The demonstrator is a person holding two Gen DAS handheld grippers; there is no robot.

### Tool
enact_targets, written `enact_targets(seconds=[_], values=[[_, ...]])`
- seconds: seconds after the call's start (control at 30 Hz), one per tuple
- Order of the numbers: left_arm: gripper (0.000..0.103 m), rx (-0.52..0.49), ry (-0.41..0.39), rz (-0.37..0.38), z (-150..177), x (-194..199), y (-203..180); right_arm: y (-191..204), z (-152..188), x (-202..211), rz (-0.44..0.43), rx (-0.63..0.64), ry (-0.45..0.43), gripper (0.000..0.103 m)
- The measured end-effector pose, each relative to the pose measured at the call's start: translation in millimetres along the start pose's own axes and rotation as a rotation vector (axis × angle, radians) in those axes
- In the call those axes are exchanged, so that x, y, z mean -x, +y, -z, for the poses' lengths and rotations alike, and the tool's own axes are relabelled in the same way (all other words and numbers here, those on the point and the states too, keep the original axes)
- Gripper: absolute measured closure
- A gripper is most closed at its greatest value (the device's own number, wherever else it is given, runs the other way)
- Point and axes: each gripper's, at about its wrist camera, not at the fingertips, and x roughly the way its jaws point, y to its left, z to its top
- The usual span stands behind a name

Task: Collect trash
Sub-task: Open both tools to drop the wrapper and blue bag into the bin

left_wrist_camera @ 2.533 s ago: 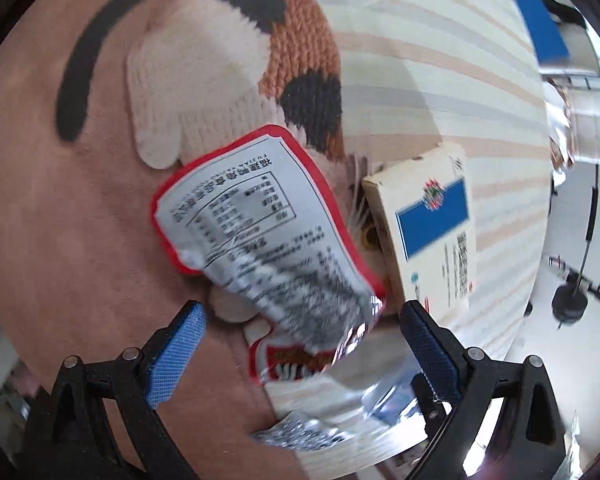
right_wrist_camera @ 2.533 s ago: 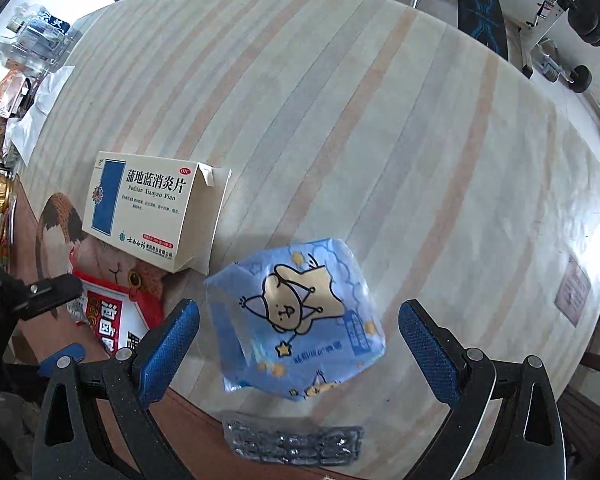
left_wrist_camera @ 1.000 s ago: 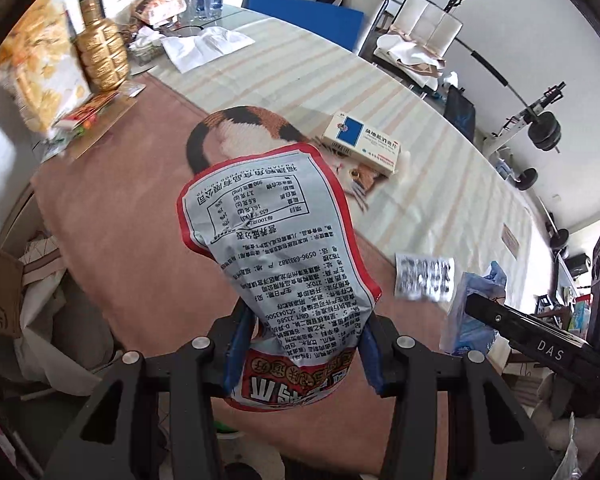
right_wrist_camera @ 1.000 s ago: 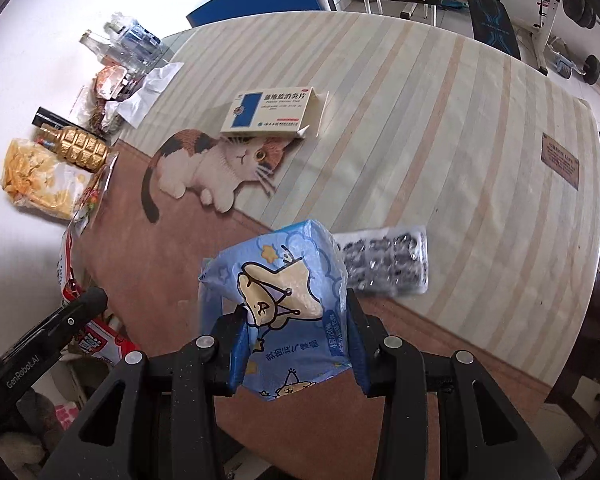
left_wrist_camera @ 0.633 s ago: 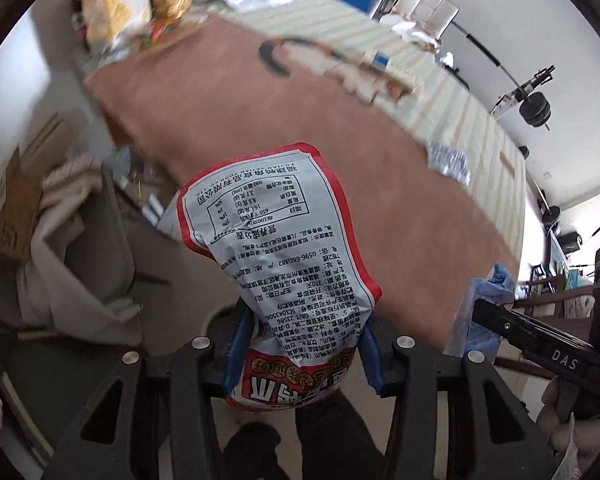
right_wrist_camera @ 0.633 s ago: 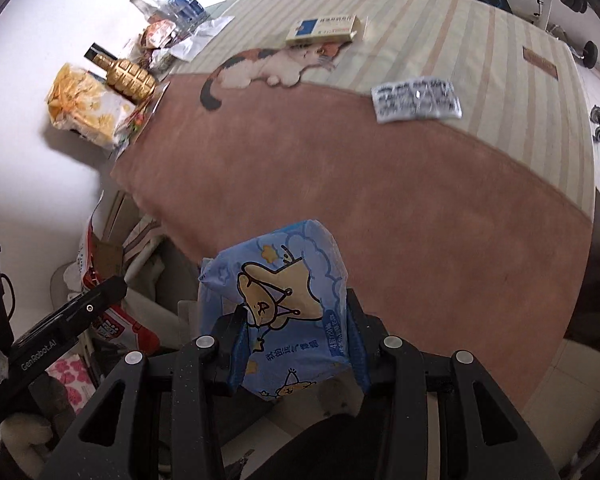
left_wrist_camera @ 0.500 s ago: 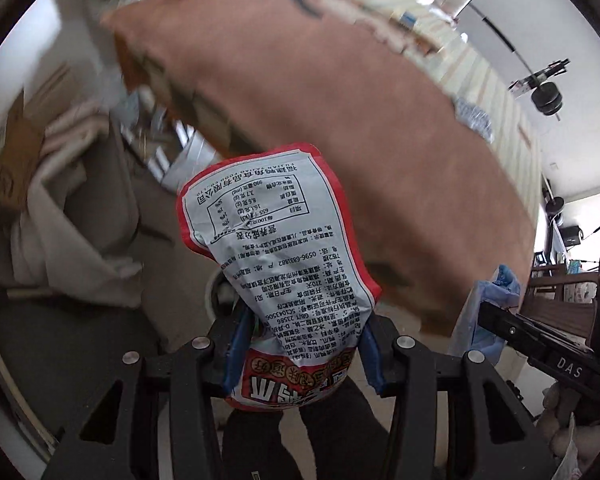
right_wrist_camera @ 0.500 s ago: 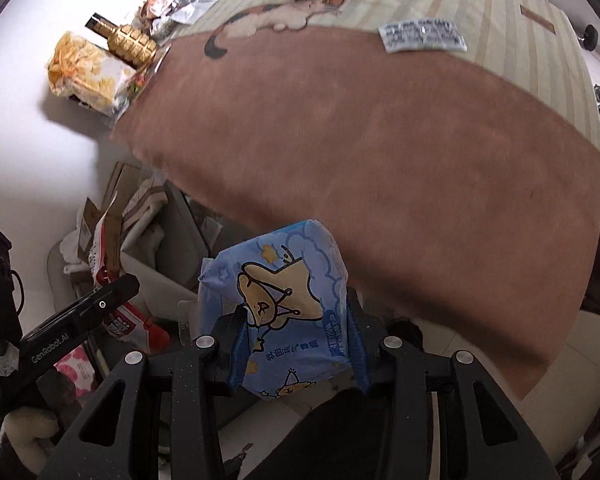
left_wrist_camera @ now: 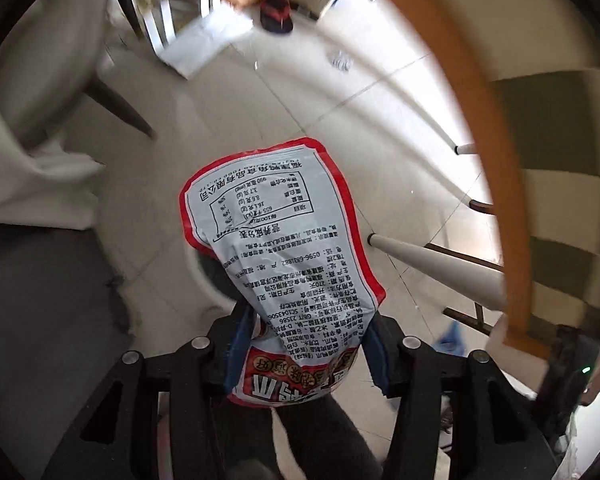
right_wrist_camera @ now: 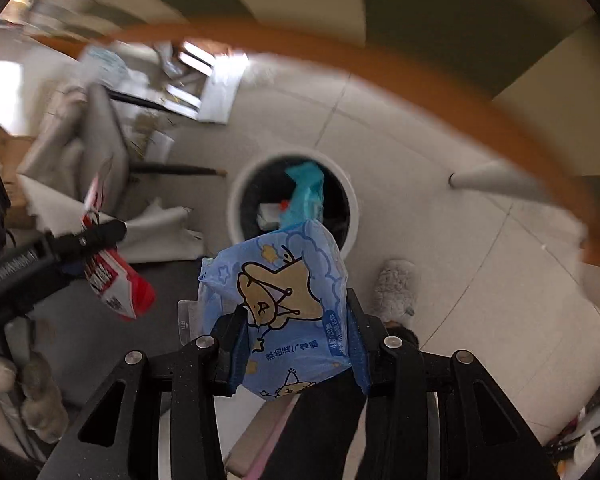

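The snack bag (left_wrist_camera: 278, 264), silver-grey with a red border and dense print, stands up between the pads of the left gripper (left_wrist_camera: 304, 350), crumpled and bent near its middle. Those jaws are opening, though the bag still sits between them and has not dropped. In the right wrist view the same bag hangs at the left, beside the bin and not over its mouth.

The blue pack (right_wrist_camera: 278, 300), soft plastic with a cartoon bear and clouds, is pinched firmly by the right gripper (right_wrist_camera: 296, 354), which is pressed together on its lower half. The pack shows just in front of the near rim of the bin (right_wrist_camera: 236, 200), a white round one with a dark liner standing on the tiled floor (right_wrist_camera: 480, 288) beneath the table's orange edge (right_wrist_camera: 380, 60).

The bin already holds a teal wrapper (right_wrist_camera: 306, 192) and a scrap of white, so some trash is in. Both pieces in hand are off the tabletop but not yet in the bin; dropping them is what remains here. Whether more trash waits on the tabletop cannot be told.
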Motion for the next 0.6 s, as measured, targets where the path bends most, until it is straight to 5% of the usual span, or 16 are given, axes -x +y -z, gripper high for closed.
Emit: enact_targets(seconds=[0.07, 0.2, 0.3, 0.37, 0.47, 0.6], values=[[0.048, 0.008, 0.036, 0.027, -12.9, -39.4, 14.8, -4.0, -8.2, -44.9, 0.015, 0.019, 0.011, 0.059], [0.007, 0.033, 0.059, 0.039, -22.1, -91.0, 41.8, -10.6, -27.4, -121.2, 0.013, 0.035, 0.046, 0.058], [0.007, 0.047, 0.057, 0.008, -18.0, -109.2, 56.4, -6.5, -44.7, -161.3, 0.002, 0.057, 0.073, 0.052], [0.007, 0.052, 0.033, -0.034, -12.4, -111.2, 63.6, -9.4, -49.9, -181.2, -0.012, 0.061, 0.089, 0.028], [0.007, 0.027, -0.052, -0.136, -1.3, -100.5, 68.8, -11.7, -52.0, -190.5, -0.022, 0.072, 0.093, 0.012], [0.007, -0.024, -0.149, -0.266, 14.4, -80.7, 63.1, -9.9, -51.7, -182.2, 0.006, 0.083, 0.071, 0.008]])
